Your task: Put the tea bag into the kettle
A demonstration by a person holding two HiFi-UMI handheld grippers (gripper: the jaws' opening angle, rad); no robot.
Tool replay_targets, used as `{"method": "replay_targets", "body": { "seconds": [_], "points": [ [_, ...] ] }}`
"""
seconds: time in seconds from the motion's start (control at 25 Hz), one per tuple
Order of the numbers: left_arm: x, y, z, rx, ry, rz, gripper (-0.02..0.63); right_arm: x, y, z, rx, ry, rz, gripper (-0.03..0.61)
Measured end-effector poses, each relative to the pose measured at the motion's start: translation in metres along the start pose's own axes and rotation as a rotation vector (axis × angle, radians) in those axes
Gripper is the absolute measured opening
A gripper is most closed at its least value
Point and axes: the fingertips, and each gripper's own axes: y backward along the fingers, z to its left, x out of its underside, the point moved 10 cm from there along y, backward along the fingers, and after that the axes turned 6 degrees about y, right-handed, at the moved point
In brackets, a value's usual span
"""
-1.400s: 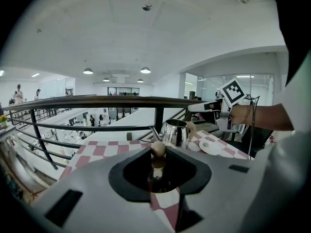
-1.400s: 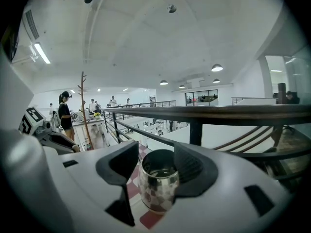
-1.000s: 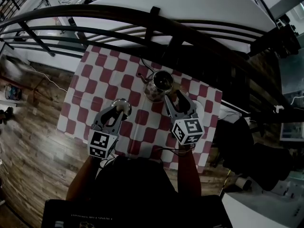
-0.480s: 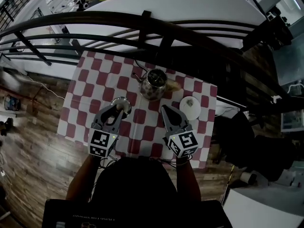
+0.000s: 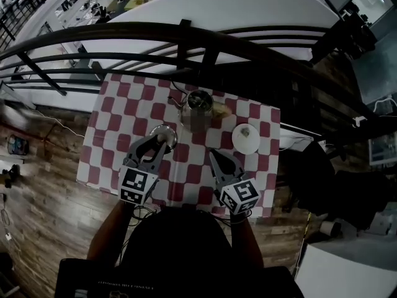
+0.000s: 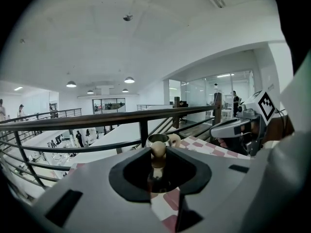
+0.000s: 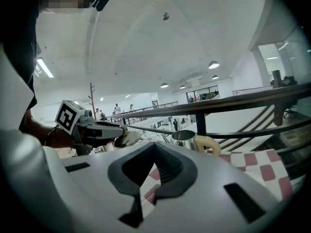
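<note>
- Gripping the kettle lid [image 5: 163,135]: the left gripper [image 5: 158,146] has its jaws partly closed on the lid's round beige knob [image 6: 158,149], just above the checked tablecloth [image 5: 124,113] and near the person.
- Right gripper [image 5: 215,160]: jaws fully together with nothing between them. It hovers over the cloth at the near right, well apart from the left one.
- White plate [image 5: 246,146] sits beyond the right gripper, to the right of the kettle. A small item [image 5: 245,131] lies on it, too small to identify.
- Kettle [image 5: 198,107] stands upright mid-table, further back, lid off and mouth open. Its beige handle is on the right side.
- Tea bag: can't make it out. The kettle's inside is too dark and blurred to show whether it is in there.
- Dark metal railing [image 5: 186,36] runs along the far edge of the table.
</note>
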Motion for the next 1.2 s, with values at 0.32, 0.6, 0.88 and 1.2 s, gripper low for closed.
{"method": "replay_targets", "body": {
  "seconds": [0.32,0.6,0.88,1.2],
  "points": [
    [-0.008,-0.007,-0.013,0.028,-0.033,-0.006,0.098,0.008,0.019,-0.001,0.030,-0.022,0.002,0.015],
    [-0.014,-0.014,-0.018,0.044,-0.044,-0.018,0.098,0.020,0.027,-0.001,0.043,-0.056,0.007,0.015],
    [-0.022,-0.025,-0.022,0.060,-0.059,-0.025,0.098,0.027,0.031,-0.006,0.051,-0.075,0.013,0.015],
    [-0.028,-0.039,-0.025,0.077,-0.069,-0.030,0.098,0.029,0.038,-0.009,0.056,-0.082,0.009,0.015]
  ]
}}
